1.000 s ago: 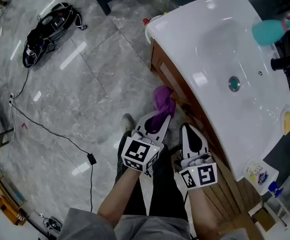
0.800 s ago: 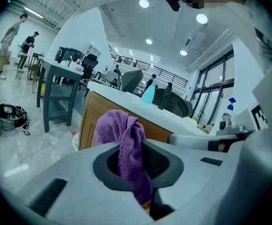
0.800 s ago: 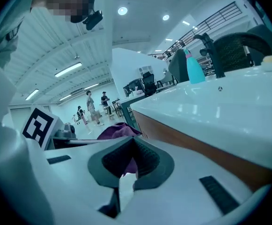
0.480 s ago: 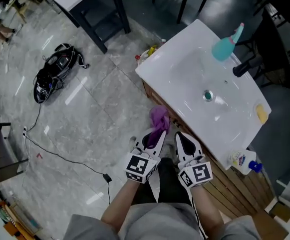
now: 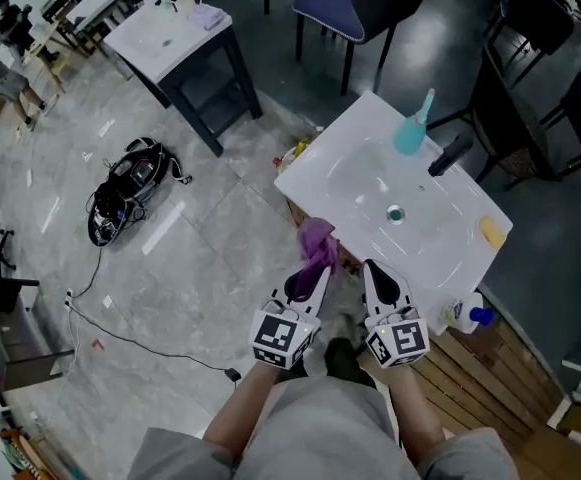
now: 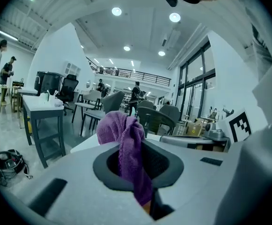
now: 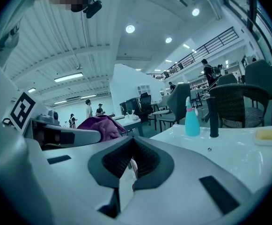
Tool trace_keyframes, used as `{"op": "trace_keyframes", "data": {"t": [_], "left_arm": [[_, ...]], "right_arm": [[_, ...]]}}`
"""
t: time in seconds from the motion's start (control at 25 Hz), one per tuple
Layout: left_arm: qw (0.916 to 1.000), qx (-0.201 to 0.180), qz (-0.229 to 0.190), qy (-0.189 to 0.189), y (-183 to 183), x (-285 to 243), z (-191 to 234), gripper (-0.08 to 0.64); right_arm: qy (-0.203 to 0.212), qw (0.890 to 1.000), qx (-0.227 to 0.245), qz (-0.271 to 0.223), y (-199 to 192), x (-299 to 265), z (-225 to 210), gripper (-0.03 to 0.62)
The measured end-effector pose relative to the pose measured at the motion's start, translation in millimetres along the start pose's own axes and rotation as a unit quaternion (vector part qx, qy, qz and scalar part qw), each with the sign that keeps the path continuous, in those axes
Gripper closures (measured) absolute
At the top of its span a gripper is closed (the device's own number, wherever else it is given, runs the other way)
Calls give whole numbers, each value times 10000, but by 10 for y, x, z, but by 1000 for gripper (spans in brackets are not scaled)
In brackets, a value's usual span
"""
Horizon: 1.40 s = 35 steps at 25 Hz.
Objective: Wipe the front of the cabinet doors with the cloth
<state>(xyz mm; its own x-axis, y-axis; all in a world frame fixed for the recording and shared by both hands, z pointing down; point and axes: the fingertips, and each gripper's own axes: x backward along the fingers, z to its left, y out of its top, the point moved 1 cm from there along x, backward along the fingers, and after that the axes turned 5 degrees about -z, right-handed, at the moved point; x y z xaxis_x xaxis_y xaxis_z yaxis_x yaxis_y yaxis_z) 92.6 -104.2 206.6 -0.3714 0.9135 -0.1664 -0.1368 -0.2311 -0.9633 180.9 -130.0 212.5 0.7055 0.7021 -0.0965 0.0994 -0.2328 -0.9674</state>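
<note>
Together, two grippers are seen: the left gripper (image 5: 310, 280) is clamped on one purple cloth (image 5: 317, 242), held just beside the front edge of the single white basin (image 5: 350, 183); the right gripper (image 5: 380, 276) is closed, jaws pressed together. One teal bottle (image 5: 410, 133) stands on the basin.

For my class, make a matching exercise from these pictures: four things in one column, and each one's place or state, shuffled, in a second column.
Things:
1 cloth
2 spray bottle
3 black bag
4 right gripper

Places or states:
a lying on the floor
b shut, nothing between its jaws
c clamped in the left gripper
d standing on the washbasin

Pairs: 1-c, 2-d, 3-a, 4-b
</note>
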Motion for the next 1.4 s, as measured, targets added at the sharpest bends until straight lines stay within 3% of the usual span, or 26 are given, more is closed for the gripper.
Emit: {"op": "trace_keyframes", "data": {"t": [0.44, 0.76, 1.08, 1.4], "left_arm": [[9959, -588, -661, -199, 976, 86, -258, 520], [9859, -1028, -1315, -156, 1540, 243, -405, 520], [9779, -1196, -1708, -140, 1736, 394, -483, 520], [9760, -1168, -1822, -249, 1702, 410, -550, 520]], "right_arm": [[94, 9947, 484, -901, 1027, 83, 164, 584], [287, 9870, 737, -1402, 1514, 156, 368, 584], [390, 9823, 971, -1554, 1666, 277, 480, 584], [490, 9804, 1115, -1546, 1661, 314, 592, 584]]}}
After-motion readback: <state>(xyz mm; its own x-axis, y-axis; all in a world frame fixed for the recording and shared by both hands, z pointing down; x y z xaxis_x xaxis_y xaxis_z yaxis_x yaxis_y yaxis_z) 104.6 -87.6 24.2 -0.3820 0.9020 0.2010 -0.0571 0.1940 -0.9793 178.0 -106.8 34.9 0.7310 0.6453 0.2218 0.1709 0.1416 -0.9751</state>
